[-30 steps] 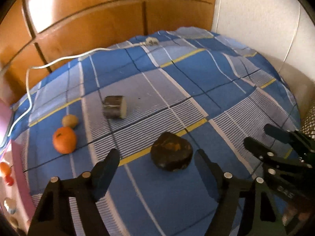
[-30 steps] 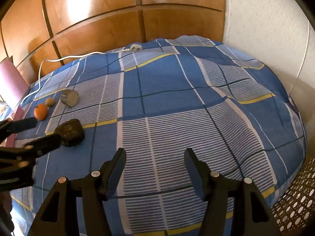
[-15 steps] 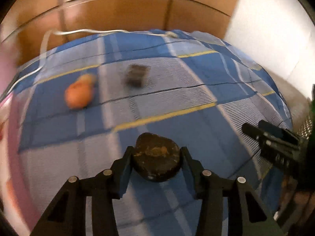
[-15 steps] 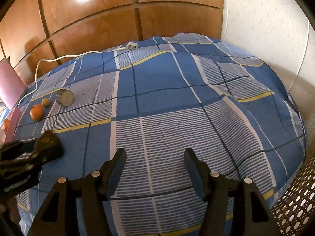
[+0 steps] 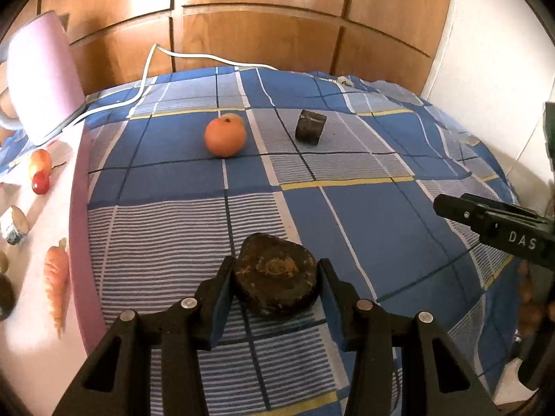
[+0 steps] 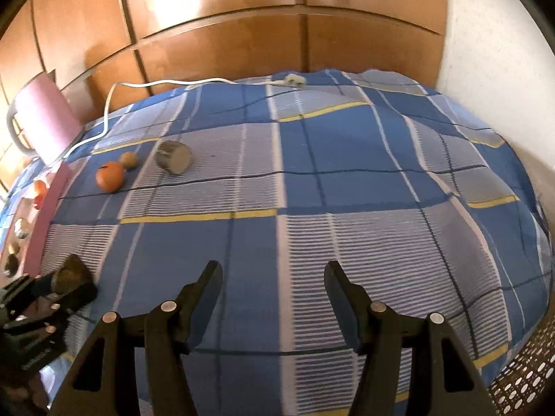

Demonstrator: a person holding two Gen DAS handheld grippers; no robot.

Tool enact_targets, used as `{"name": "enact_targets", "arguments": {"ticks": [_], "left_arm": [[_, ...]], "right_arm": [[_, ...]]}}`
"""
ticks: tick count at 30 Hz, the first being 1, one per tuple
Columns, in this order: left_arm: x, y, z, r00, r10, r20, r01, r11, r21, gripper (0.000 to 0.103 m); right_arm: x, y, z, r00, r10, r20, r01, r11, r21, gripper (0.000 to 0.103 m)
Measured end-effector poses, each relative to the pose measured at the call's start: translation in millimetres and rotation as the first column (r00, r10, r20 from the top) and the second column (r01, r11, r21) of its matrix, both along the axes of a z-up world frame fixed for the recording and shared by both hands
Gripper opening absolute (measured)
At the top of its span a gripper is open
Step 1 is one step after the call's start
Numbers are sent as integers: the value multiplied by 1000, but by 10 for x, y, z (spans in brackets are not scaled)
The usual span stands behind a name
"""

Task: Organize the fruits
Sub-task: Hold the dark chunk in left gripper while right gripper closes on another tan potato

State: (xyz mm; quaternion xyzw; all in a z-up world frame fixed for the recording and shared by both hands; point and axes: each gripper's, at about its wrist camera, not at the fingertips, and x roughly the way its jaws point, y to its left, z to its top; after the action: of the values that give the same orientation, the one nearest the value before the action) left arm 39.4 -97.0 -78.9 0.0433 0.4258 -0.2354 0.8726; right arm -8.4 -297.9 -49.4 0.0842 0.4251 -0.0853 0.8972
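— Where was the dark fruit [image 5: 277,274] found?
— At lower centre, clamped between the jaws of the left gripper [image 5: 275,289], just closed onto it.
— And the right gripper [image 6: 274,289]?
— Its jaws were held apart, nothing between them.

A bed covered with a blue plaid sheet [image 6: 347,159] of grey striped blocks and thin yellow lines carries everything. At about ten o'clock in the right wrist view an orange [image 6: 110,176] lies touching or just beside a smaller tan fruit [image 6: 128,160], with a dark cut cylinder piece [image 6: 174,156] near them. A white cable [image 6: 145,85] and plug run along the twelve o'clock edge. A pink board [image 5: 27,270] lies at nine o'clock.
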Motion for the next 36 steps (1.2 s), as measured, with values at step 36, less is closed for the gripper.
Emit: {"name": "enact_targets", "arguments": {"ticks": [36], "left_arm": [[-95, 31, -53, 996, -24, 90, 25, 1000, -15, 47]], "right_arm": [[2110, 1017, 177, 890, 445, -102, -408, 876, 258, 37]]}}
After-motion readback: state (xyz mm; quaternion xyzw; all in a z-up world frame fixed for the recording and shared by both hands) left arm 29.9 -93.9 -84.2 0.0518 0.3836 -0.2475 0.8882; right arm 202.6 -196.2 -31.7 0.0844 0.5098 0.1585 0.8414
